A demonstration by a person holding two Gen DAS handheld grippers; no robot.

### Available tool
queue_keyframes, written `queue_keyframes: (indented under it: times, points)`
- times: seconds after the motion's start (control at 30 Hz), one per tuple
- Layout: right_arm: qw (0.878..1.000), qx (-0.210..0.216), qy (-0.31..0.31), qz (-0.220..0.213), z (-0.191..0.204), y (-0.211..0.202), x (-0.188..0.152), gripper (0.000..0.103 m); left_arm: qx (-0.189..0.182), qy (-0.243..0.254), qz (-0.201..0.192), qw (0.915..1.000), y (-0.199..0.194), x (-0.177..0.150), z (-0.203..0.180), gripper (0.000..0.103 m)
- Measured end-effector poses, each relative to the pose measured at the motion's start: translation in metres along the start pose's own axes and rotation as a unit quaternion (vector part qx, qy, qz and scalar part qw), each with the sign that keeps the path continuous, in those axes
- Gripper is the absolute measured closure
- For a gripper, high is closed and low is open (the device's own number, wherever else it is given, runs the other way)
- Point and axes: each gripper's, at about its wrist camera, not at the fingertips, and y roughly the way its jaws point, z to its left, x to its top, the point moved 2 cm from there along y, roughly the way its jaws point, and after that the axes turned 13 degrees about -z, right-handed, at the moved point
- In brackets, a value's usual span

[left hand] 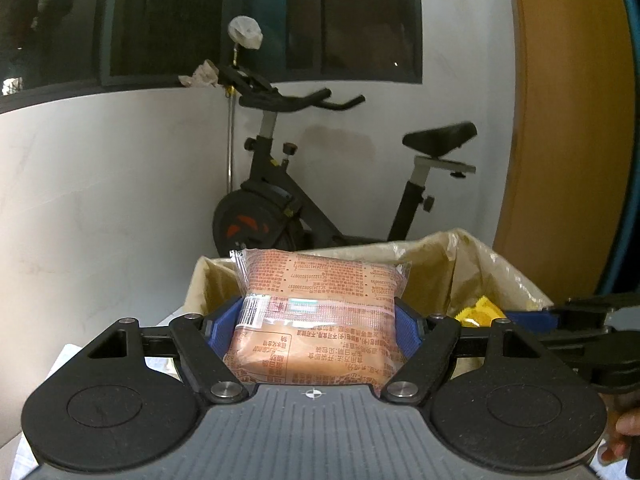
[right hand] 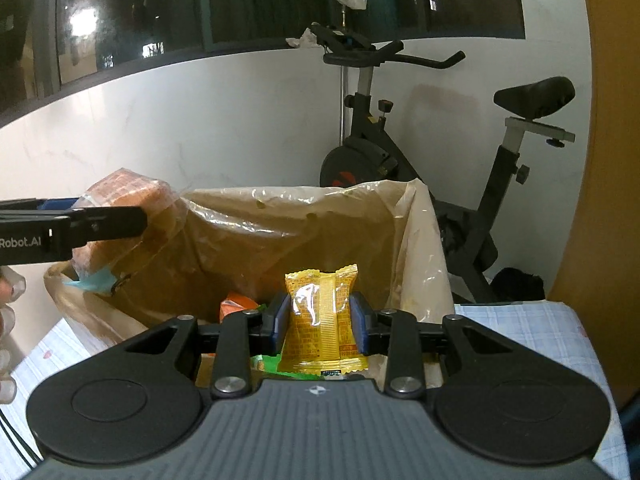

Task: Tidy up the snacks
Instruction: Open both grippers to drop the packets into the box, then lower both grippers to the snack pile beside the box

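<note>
My left gripper [left hand: 316, 330] is shut on an orange bread packet [left hand: 320, 312] with red print, held over the near rim of a bin lined with a clear plastic bag [left hand: 472, 268]. My right gripper [right hand: 320, 322] is shut on a small yellow snack packet [right hand: 322, 320], held above the bin's opening [right hand: 280, 236]. The left gripper and the bread packet [right hand: 128, 216] show at the left of the right wrist view. The yellow packet [left hand: 480, 312] and the right gripper show at the right of the left wrist view. An orange packet [right hand: 236, 304] lies inside the bin.
A black exercise bike [left hand: 320, 184] stands behind the bin against a white wall [left hand: 100, 200]. A wooden door [left hand: 568, 120] is at the right. The bin sits on a surface with a pale checked cloth [right hand: 520, 328]. Dark windows [right hand: 120, 20] run above.
</note>
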Motion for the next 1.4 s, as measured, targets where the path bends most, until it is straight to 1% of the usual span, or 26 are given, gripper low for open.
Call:
queue_keyframes:
  times: [0.17,0.27,0.33,0.4,0.5,0.57,0.7,0.8,0.87,1.03,1.13,1.27,1.4]
  points:
    - [1.0,-0.004,-0.01,-0.001,0.004,-0.001,-0.003,0.067,0.002,0.004,0.02,0.9998,0.006,-0.008,0.001,0.023]
    - [1.0,-0.005,-0.017,-0.005,0.006,-0.003,-0.005,0.065,0.005,0.005,0.018,0.9998,0.007,-0.009,0.005,0.022]
    - [1.0,-0.004,-0.016,-0.008,0.006,-0.005,-0.006,0.063,0.005,0.007,0.017,0.9998,0.005,-0.009,0.007,0.019]
    - [1.0,-0.001,-0.017,-0.01,0.008,-0.006,-0.006,0.051,0.006,0.008,0.013,0.9999,0.002,-0.009,0.008,0.017]
    - [1.0,-0.005,-0.014,-0.015,0.011,-0.011,-0.006,0.046,0.005,0.013,0.01,0.9999,-0.005,-0.009,0.01,0.017]
    - [1.0,0.001,-0.004,-0.022,0.011,-0.018,-0.005,0.043,0.003,0.021,0.004,0.9998,-0.012,-0.008,0.011,0.017]
    - [0.999,0.01,-0.004,-0.046,0.015,-0.04,-0.004,0.029,0.0,0.033,-0.004,0.9995,-0.034,-0.008,0.017,0.013]
    - [0.998,0.012,-0.008,-0.063,0.018,-0.058,-0.006,0.023,-0.008,0.023,-0.01,0.9996,-0.055,-0.01,0.025,0.011]
    - [0.997,0.014,-0.008,-0.072,0.018,-0.069,-0.008,0.02,-0.013,0.013,-0.012,0.9998,-0.068,-0.012,0.031,0.008]
    - [0.996,0.016,-0.01,-0.082,0.02,-0.092,-0.022,0.011,-0.026,-0.018,-0.009,0.9995,-0.094,-0.025,0.044,0.006]
    - [0.998,0.018,-0.011,-0.066,0.023,-0.095,-0.037,0.008,-0.031,-0.038,0.007,0.9988,-0.098,-0.042,0.049,0.005]
    - [0.999,0.037,-0.01,-0.015,0.032,-0.085,-0.061,0.007,-0.027,-0.05,0.047,0.9973,-0.088,-0.068,0.05,0.004]
    - [0.998,0.054,-0.027,0.031,0.045,-0.071,-0.083,0.007,-0.035,-0.059,0.078,0.9946,-0.076,-0.091,0.046,0.004]
